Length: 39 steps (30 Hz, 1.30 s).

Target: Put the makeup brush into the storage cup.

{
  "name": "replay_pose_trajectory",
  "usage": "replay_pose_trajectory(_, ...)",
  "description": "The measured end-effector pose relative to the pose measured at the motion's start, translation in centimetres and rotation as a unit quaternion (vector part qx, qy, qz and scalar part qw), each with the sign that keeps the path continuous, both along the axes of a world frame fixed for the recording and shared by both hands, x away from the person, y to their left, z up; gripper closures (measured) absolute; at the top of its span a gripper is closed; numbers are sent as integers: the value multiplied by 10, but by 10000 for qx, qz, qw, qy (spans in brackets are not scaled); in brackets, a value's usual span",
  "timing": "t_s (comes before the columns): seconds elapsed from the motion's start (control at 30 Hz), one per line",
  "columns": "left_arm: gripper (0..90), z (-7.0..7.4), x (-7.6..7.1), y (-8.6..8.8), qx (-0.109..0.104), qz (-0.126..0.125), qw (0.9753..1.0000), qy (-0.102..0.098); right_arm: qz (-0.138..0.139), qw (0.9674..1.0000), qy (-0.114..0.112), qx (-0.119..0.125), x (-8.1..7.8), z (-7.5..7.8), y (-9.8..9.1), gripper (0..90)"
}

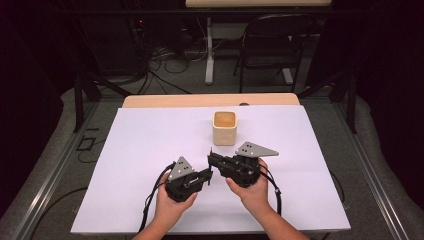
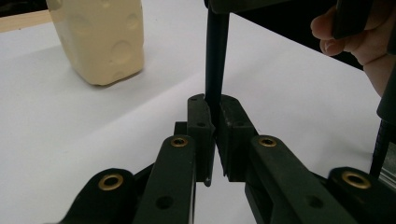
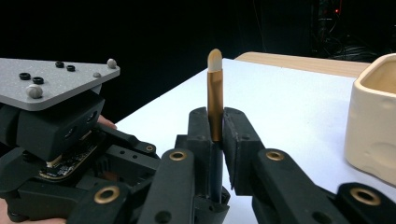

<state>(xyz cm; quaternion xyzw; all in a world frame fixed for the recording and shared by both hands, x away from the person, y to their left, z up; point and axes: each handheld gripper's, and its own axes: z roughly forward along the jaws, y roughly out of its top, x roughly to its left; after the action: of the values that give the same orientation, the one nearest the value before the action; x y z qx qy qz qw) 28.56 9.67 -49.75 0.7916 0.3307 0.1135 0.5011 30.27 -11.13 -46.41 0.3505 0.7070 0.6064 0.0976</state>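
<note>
— What's on the white table [image 1: 150, 150]?
— A cream cup [image 1: 224, 128] near the far edge; nearer, both grippers meet.
— Their jaws?
— The left gripper [image 2: 214, 135] pinches the brush's [image 3: 215, 100] dark handle; the right gripper [image 3: 215, 133] is clamped on its gold ferrule, pale tip poking up, just short of the cup.
</note>
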Motion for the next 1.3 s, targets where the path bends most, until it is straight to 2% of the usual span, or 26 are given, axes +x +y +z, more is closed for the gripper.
replay_pose_trajectory(1.1,831,-1,0,0,-33,-3,10000,14,-27,9999,-32,-98,0,0,-1,840)
replay_pose_trajectory(1.3,787,-1,1,1,-44,-5,10000,0,-34,9999,-61,-81,0,0,-1,840)
